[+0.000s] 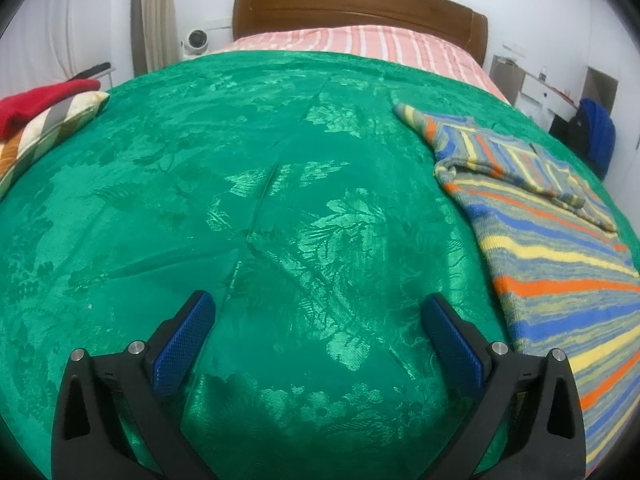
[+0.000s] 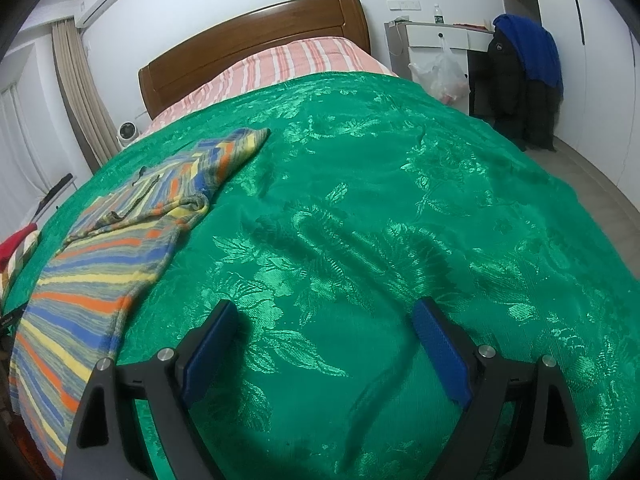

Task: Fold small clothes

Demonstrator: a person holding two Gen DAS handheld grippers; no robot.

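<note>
Spread wide, both pairs of blue-padded fingers (image 1: 182, 340), nothing between them but bare green bedspread (image 1: 280, 200). Left gripper (image 1: 318, 344) poised over the cover, tilted downward, striped knitted garment (image 1: 560, 264) just beside its right-hand finger without touching. Right gripper (image 2: 338, 348) likewise gaping over the cover, empty, same garment (image 2: 104, 264) off to its left, near the left-hand finger (image 2: 210, 350). Garment laid flat on the bedspread, partly folded: one sleeve doubled back across the chest, a second sleeve pointing toward the wooden headboard (image 1: 360, 4). Pink striped sheet (image 1: 360, 42) exposed beyond the green cover. Red cloth (image 1: 36, 104) atop a patterned pillow (image 1: 52, 128) at the far left edge.
</note>
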